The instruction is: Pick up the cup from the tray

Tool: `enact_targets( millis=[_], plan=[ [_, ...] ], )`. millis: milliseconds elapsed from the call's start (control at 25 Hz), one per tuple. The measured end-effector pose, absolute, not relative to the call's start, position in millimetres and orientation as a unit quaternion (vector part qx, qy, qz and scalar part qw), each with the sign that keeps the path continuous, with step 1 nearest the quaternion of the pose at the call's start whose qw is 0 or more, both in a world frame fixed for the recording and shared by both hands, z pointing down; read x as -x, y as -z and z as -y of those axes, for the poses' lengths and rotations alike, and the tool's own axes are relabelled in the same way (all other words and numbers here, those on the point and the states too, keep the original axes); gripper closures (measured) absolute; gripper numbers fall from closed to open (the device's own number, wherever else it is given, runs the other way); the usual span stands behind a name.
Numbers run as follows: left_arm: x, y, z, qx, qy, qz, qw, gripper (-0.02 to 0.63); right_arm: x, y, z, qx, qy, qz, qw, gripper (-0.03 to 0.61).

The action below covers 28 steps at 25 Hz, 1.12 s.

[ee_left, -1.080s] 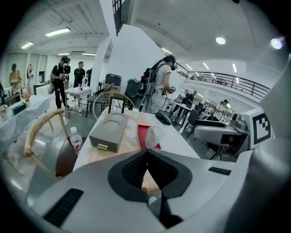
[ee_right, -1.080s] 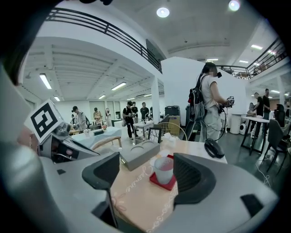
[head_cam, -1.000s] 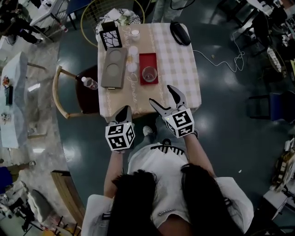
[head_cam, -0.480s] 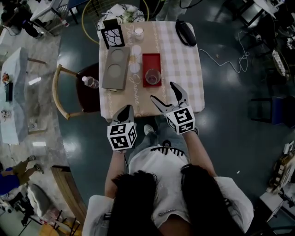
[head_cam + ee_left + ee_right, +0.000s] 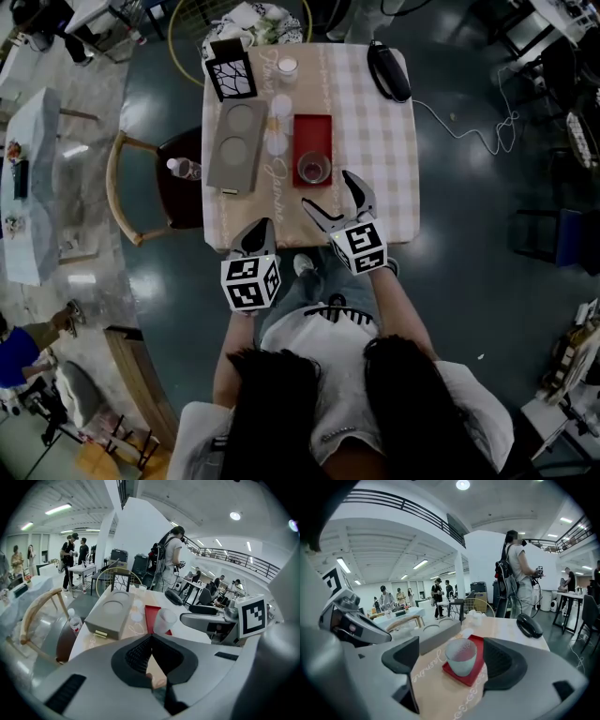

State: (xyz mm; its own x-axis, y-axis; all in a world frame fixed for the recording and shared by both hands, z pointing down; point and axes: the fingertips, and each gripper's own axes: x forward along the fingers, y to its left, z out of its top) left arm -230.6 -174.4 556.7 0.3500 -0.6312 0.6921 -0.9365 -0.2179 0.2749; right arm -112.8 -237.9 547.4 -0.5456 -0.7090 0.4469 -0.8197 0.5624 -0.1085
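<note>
Head view first: the pickup hasn't really happened yet, this is only the approach. The cup sits upright on the red tray, at the tray's 6 o'clock end, roughly mid-table. The right gripper hangs at 6 o'clock of the cup, close but not touching. Its claw is spread wide and has just been opening further, with nothing in it. The left gripper sits at about 7 o'clock of the cup, near the table's front edge, with its claw pinched together and empty. A grey box lies at 9 o'clock of the tray. Left gripper view: the two pads meet at the tips with nothing caught between them, and the cup shows ahead at roughly 1 o'clock, untouched on the tray. Right gripper view: the cup is dead centre in the gap between the spread jaws, a bit ahead of the pads and clear on both sides. I'd say everything that counts is left to do: slide in around it, close, and lift it off the tray. Writing-wise, there's cursive lettering along the tablecloth. It could be "Jasmine", but I wouldn't swear to it. The cubes on the grippers carry only square black-and-white markers, no words. I can't see any label on the cup or tray.
</note>
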Motion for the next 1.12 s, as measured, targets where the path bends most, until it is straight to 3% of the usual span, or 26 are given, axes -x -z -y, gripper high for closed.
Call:
enact_targets(
  millis=[1120],
  plan=[
    [219.6, -608.0, 195.4, -0.696, -0.276, 0.53, 0.398, 0.606, 129.1, -618.7, 281.1, -0.366, -0.162, 0.888, 0.227, 0.161]
  ],
)
